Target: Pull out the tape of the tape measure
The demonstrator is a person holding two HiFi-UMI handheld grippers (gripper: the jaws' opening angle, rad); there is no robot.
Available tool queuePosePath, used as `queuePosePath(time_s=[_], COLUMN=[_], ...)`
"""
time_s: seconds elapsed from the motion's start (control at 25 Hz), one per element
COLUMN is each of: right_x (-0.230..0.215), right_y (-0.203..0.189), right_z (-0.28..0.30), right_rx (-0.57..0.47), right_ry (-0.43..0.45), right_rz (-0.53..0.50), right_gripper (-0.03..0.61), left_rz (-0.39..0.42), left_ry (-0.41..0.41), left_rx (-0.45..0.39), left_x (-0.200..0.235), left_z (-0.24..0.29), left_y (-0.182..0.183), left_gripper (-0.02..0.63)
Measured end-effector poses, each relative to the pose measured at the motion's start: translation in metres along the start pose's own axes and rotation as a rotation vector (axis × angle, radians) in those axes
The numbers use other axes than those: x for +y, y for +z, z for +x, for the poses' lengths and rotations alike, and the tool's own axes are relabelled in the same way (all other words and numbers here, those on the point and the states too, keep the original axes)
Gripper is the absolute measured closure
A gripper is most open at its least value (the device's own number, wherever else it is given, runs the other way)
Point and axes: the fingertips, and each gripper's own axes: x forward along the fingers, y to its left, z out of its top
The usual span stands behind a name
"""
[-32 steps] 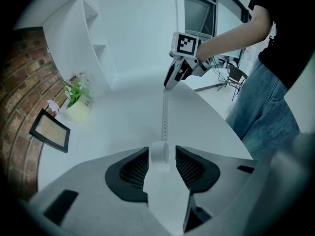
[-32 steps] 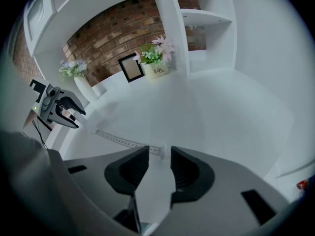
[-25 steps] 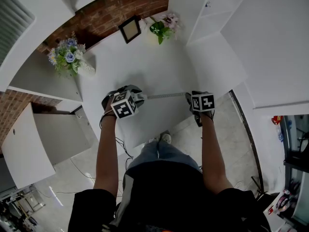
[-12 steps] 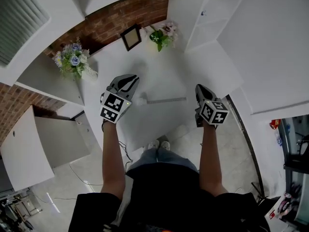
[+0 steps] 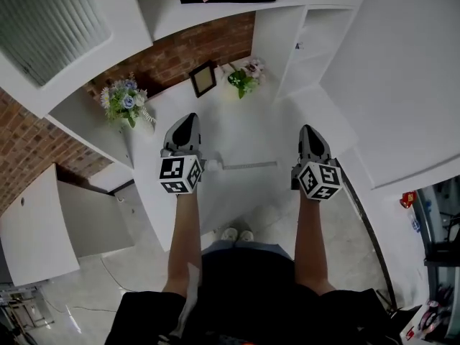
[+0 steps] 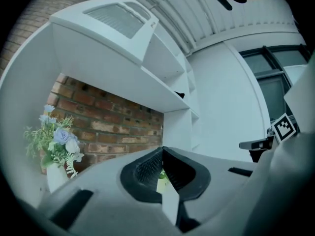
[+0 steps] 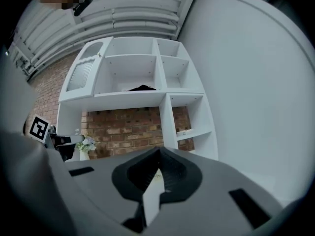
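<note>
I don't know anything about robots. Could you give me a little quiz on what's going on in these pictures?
1. True or false: the tape lies pulled out on the table, between the left tool and the right tool, and neither tool holds it.
2. What stands between the blue flowers and the pink flowers?
A. a frame
B. a mug
C. a lamp
3. Fill in: the jaws of both tools are ____, with nothing in them.

Key: 1 true; 2 A; 3 shut.
</note>
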Motion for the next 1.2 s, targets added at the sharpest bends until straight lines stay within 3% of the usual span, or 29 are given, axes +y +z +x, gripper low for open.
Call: queuePosePath(time_s=[0.36, 1.2], right_x=[0.014, 0.028], right_y=[-0.001, -0.01], right_z=[-0.006, -0.012], right_rx=[0.017, 0.045], right_ry=[-0.003, 0.039], right_rz=[-0.055, -0.048], right_gripper=[0.581, 0.581], left_rz=[0.014, 0.04], left_ry=[-0.001, -0.035], left_rx=[0.016, 0.064], left_x=[-0.003, -0.016], left_z=[-0.014, -0.022], left_y=[-0.004, -0.01], left_gripper=[0.604, 0.604])
